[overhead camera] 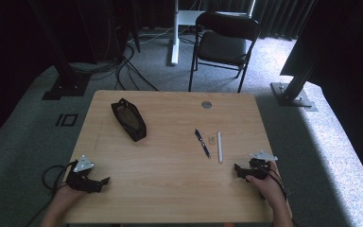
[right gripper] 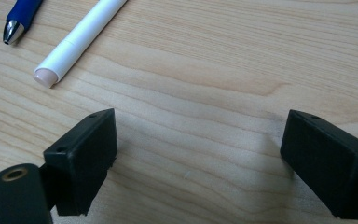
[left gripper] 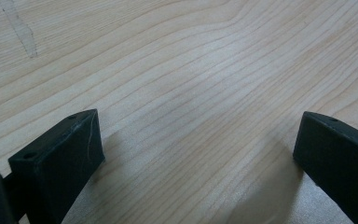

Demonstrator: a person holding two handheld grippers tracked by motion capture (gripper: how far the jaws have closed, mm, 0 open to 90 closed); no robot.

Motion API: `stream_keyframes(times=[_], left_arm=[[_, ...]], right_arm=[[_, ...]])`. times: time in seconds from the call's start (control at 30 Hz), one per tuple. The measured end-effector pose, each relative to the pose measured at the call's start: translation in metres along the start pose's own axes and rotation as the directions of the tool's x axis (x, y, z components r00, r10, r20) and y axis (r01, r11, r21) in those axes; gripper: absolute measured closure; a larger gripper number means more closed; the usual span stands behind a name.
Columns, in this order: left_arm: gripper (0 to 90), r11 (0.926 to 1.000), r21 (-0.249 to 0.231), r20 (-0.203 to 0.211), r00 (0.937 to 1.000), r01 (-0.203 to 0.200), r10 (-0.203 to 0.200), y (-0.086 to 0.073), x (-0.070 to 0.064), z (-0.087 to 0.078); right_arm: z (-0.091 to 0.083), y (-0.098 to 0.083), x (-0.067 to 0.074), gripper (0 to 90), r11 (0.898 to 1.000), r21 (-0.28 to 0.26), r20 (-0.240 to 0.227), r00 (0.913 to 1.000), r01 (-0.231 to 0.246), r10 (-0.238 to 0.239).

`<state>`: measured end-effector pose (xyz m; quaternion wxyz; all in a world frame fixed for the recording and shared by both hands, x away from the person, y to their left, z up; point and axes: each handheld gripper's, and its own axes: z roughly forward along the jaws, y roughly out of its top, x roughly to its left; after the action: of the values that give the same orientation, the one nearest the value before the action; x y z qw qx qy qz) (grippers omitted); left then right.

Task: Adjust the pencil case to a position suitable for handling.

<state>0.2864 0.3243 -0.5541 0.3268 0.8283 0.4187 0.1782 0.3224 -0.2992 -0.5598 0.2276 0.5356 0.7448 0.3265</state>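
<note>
Pale wood grain covered the bench [overhead camera: 170, 161] in front of me. My right hand-held gripper [overhead camera: 240, 171] rested near the bench's right front corner with its jaws spread wide and nothing between them. Just ahead of it lay the white pen [right gripper: 77, 39], and beside that the blue pen [right gripper: 21, 18], both untouched, with a small eraser [overhead camera: 212, 139] between them. My left hand-held gripper [overhead camera: 105, 181] sat near the left front edge, jaws wide over bare wood. A black pouch [overhead camera: 129, 119] lay well apart, farther back on the left.
</note>
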Motion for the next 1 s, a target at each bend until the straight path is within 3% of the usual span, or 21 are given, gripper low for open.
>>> stream_keyframes(times=[0.4, 0.73, 1.0], left_arm=[[1.6, 1.0, -0.001, 0.0, 1.0, 0.0, 0.0, 0.0, 0.0, 0.0], [1.6, 1.0, -0.001, 0.0, 1.0, 0.0, 0.0, 0.0, 0.0, 0.0], [1.6, 1.0, -0.001, 0.0, 1.0, 0.0, 0.0, 0.0, 0.0, 0.0]], right_arm=[[0.001, 0.006, 0.002, 12.7, 1.0, -0.01, -0.004, 0.9998, -0.018, 0.018], [-0.003, 0.034, 0.013, 12.7, 0.998, -0.066, -0.03, 0.9996, -0.002, 0.0], [-0.001, 0.057, 0.03, 12.9, 0.995, -0.096, -0.069, 0.9972, 0.023, -0.03]])
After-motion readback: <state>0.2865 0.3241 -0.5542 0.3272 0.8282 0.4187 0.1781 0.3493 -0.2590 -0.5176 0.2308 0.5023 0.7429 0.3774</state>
